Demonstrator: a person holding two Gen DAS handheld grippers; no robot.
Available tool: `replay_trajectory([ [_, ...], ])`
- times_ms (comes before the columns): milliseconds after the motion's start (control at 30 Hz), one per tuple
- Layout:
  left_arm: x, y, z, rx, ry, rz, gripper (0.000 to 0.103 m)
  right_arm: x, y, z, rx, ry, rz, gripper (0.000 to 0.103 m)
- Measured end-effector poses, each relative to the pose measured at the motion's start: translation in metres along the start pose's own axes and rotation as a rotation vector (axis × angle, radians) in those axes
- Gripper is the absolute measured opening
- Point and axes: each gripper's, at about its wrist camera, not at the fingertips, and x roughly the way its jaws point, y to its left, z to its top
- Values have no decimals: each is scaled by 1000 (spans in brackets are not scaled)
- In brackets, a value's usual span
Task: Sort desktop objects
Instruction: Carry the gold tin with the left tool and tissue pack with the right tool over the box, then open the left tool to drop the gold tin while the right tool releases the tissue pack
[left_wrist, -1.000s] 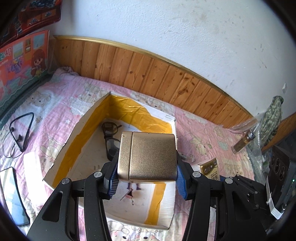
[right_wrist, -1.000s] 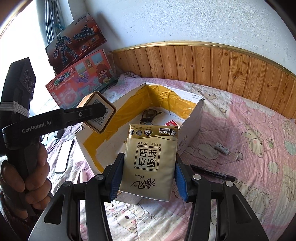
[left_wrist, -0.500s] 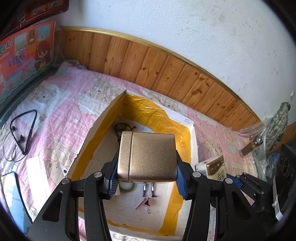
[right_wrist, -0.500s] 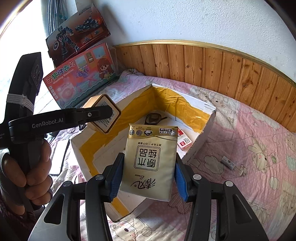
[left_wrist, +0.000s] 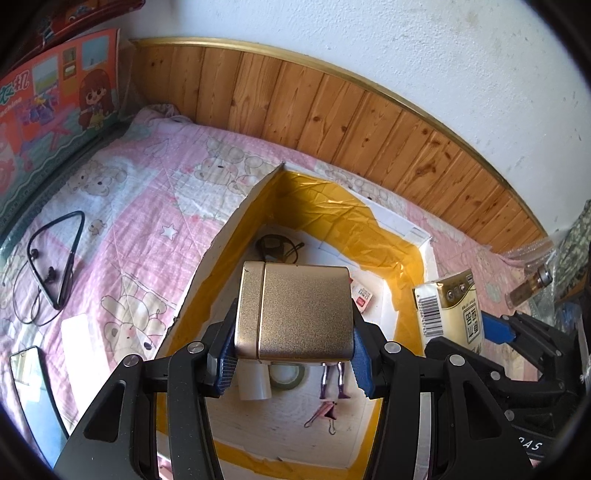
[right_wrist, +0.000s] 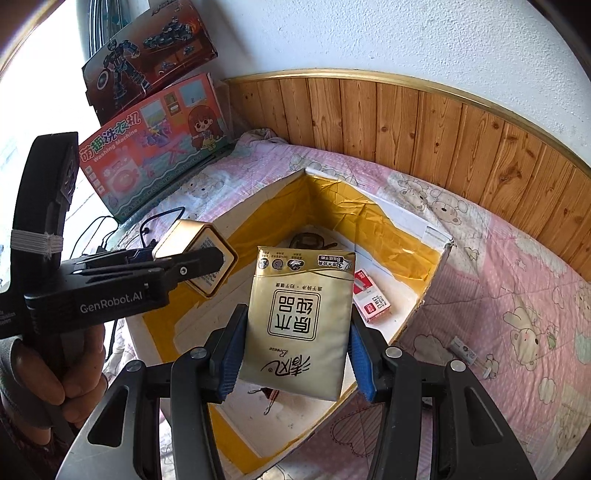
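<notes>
Gold tin (left_wrist: 295, 312) pinched in left hand-held gripper (left_wrist: 291, 363), tissue pack (right_wrist: 301, 328) clamped in right hand-held gripper (right_wrist: 295, 365), both above box (right_wrist: 430, 291)

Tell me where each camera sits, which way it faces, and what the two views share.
Left wrist: on the left gripper, looking down at its gold tin above the open box.
Right wrist: on the right gripper, facing its tissue pack; a hand shows.
Shared: box, both held items, red packet.

Pink quilted bed (left_wrist: 155, 206), cardboard box (left_wrist: 221, 258), earphones (left_wrist: 55, 258)
</notes>
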Motion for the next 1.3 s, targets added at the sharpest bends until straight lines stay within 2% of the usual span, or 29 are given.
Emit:
replay_trajectory([
  [300, 15, 4, 3, 11, 27, 38, 53, 17, -1, 18, -17, 34, -14, 52],
  [667, 27, 18, 8, -20, 57, 47, 53, 45, -1, 39, -43, 90, -31, 52],
  [967, 35, 18, 10, 20, 68, 111, 53, 81, -5, 55, -26, 166, -32, 52],
  [1300, 44, 17, 9, 43, 91, 127, 53, 125, -16, 75, 2, 238, -47, 52],
])
